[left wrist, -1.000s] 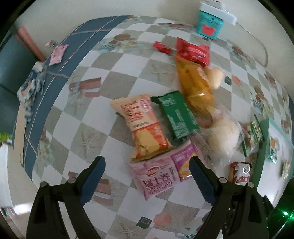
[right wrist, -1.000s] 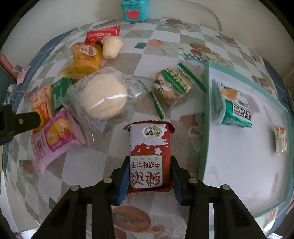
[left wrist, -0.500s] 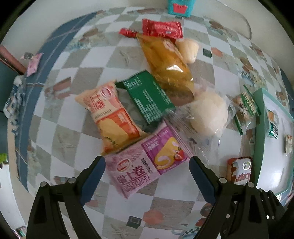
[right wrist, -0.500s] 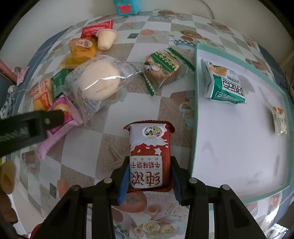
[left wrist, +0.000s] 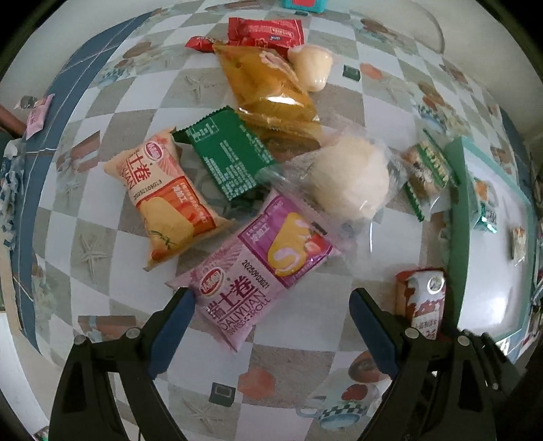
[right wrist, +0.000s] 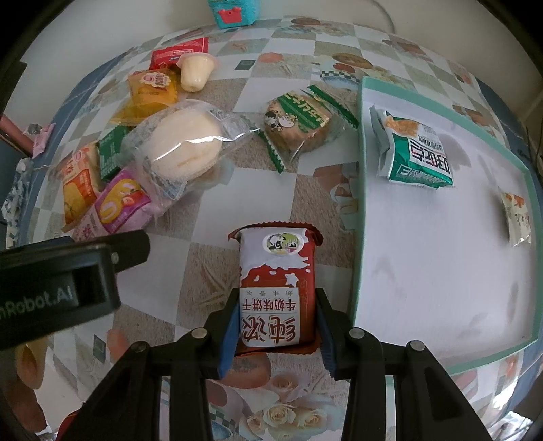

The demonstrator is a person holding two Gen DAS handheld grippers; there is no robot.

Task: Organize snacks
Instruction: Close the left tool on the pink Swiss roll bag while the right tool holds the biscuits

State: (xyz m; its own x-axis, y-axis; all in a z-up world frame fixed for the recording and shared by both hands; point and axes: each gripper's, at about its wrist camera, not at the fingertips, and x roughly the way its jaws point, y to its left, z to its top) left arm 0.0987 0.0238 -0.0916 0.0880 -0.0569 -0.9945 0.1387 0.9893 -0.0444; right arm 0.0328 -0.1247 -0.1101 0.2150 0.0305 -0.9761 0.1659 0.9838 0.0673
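My right gripper [right wrist: 275, 334] is shut on a red-and-white biscuit pack [right wrist: 276, 285], held above the checked tablecloth just left of the green-rimmed white tray [right wrist: 359, 210]. The same red-and-white pack [left wrist: 422, 302] shows at the lower right of the left wrist view. My left gripper [left wrist: 271, 322] hangs open, pointing down over a pink Swiss-roll pack [left wrist: 258, 271], whose lower end lies between the fingers without touching them. An orange roll pack [left wrist: 166, 200], a green sachet [left wrist: 230, 152] and a clear-wrapped white bun [left wrist: 349, 179] lie just beyond.
The tray holds a green-and-white snack bag [right wrist: 414, 149] and a small clear packet [right wrist: 516, 213]. A green-wrapped cake [right wrist: 298, 122], a yellow pack [left wrist: 268, 84], a jelly cup [left wrist: 312, 64] and a red pack [left wrist: 264, 32] lie farther back. A teal box [right wrist: 230, 12] stands by the wall.
The left gripper has dropped and shifted so the pink pack now sits larger between its open fingers. The right gripper has carried the biscuit pack closer to the tray; its grip is unchanged.
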